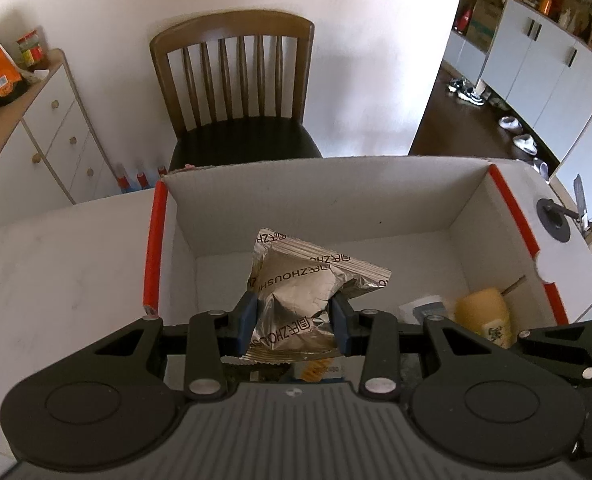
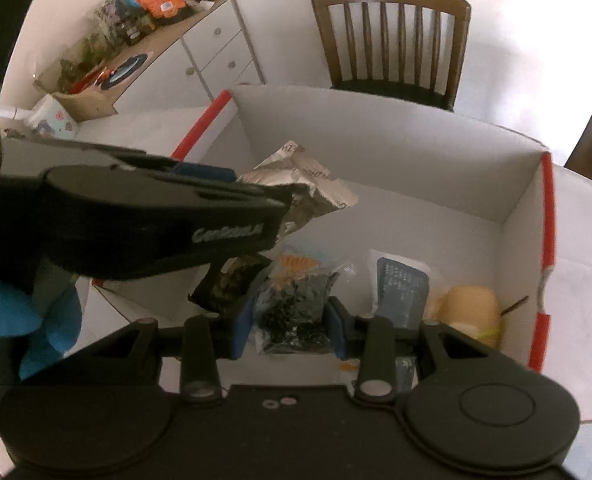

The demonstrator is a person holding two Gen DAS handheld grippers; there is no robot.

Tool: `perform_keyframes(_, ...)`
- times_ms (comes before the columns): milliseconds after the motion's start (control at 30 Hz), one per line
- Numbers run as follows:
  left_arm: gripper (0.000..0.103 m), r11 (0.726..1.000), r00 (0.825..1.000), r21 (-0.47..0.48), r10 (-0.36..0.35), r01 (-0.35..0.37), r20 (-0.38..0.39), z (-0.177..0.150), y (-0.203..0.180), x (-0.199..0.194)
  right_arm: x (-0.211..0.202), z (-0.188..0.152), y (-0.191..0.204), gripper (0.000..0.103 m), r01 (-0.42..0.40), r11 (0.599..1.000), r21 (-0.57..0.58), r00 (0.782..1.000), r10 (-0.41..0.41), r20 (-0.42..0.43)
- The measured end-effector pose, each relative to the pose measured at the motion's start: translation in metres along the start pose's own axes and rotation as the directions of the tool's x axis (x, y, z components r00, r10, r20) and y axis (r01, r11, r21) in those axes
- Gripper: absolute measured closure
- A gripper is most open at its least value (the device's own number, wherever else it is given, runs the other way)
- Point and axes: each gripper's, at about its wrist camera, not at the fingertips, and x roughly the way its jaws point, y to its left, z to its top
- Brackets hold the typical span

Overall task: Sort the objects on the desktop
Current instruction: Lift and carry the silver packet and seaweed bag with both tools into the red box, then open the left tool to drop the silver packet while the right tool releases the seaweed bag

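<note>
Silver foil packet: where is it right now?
Clamped in the left tool, the silver foil packet hangs over the white box, left of the yellow item.

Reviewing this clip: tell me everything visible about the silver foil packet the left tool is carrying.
The crinkled silver foil snack packet looks like metallised plastic, with crimped sealed edges and repeated dark printed lettering. It is puffy, creased and apparently unopened. The left tool is shut on its lower half, one blue pad on each side, so its upper part sticks out beyond the fingers. It hangs over the inside of the white cardboard box with red edges, above the packets lying there; contact with them cannot be judged.
</note>
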Motion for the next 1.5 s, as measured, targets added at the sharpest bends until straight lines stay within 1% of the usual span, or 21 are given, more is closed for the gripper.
perform_keyframes(200, 0.065, 1.000, 0.999, 0.023, 0.014, -0.013, -0.034, -0.004, -0.001, 0.018, 0.013, 0.000, 0.000, 0.063, 0.018, 1.000, -0.013, 1.000, -0.019, -0.022)
perform_keyframes(433, 0.065, 0.999, 0.997, 0.043, 0.014, -0.010, -0.073, -0.004, -0.004, 0.030, 0.022, -0.001, -0.008, 0.064, 0.045, 0.999, -0.005, 0.997, -0.045, -0.065)
perform_keyframes(600, 0.065, 0.999, 0.995, 0.052, 0.017, -0.012, -0.095, -0.005, -0.005, 0.037, 0.022, -0.004, -0.015, 0.064, 0.038, 0.999, 0.020, 0.997, -0.037, -0.070)
perform_keyframes(700, 0.065, 0.998, 0.994, 0.054, 0.018, -0.012, -0.112, -0.005, -0.005, 0.041, 0.023, -0.005, -0.016, 0.062, 0.026, 0.999, 0.023, 0.997, -0.024, -0.073)
perform_keyframes(900, 0.064, 0.999, 0.993, 0.047, 0.010, -0.004, -0.119, -0.004, -0.003, 0.043, 0.018, -0.004, -0.016, 0.054, -0.001, 0.999, 0.032, 0.998, 0.003, -0.056)
perform_keyframes(967, 0.064, 0.999, 0.993, 0.042, 0.006, -0.001, -0.120, -0.003, -0.001, 0.043, 0.015, -0.005, -0.014, 0.044, -0.008, 0.999, 0.036, 0.999, 0.010, -0.051)
perform_keyframes(1100, 0.063, 0.999, 0.993, 0.032, 0.004, -0.001, -0.118, -0.003, -0.001, 0.041, 0.012, -0.003, -0.013, 0.039, -0.011, 0.999, 0.044, 0.999, 0.013, -0.043)
perform_keyframes(1133, 0.060, 1.000, 0.994, 0.029, 0.003, 0.001, -0.113, -0.003, -0.001, 0.039, 0.013, -0.003, -0.012, 0.038, -0.011, 0.999, 0.046, 0.999, 0.013, -0.042)
perform_keyframes(1167, 0.053, 1.000, 0.994, 0.023, 0.000, 0.003, -0.111, -0.002, 0.000, 0.038, 0.013, -0.003, -0.012, 0.035, -0.010, 0.999, 0.047, 0.999, 0.012, -0.040)
perform_keyframes(1200, 0.049, 1.000, 0.994, 0.020, -0.001, 0.004, -0.110, -0.002, 0.000, 0.038, 0.013, -0.003, -0.012, 0.034, -0.010, 0.999, 0.050, 0.999, 0.012, -0.038)
perform_keyframes(1233, 0.041, 1.000, 0.994, 0.019, 0.003, 0.000, -0.108, -0.002, -0.001, 0.037, 0.012, -0.003, -0.013, 0.033, -0.012, 0.999, 0.052, 0.999, 0.014, -0.036)
perform_keyframes(1333, 0.041, 1.000, 0.995, 0.018, 0.000, 0.002, -0.097, -0.003, -0.003, 0.033, 0.010, -0.003, -0.012, 0.031, -0.004, 0.999, 0.053, 0.999, 0.006, -0.031)
perform_keyframes(1433, 0.036, 1.000, 0.997, 0.017, -0.010, 0.012, -0.078, 0.000, -0.006, 0.025, 0.005, -0.002, -0.011, 0.028, -0.007, 0.999, 0.051, 1.000, 0.008, -0.019)
perform_keyframes(1500, 0.035, 1.000, 0.998, 0.017, -0.020, 0.021, -0.067, 0.002, -0.008, 0.018, 0.000, -0.002, -0.010, 0.026, -0.002, 0.999, 0.047, 1.000, 0.003, -0.012)
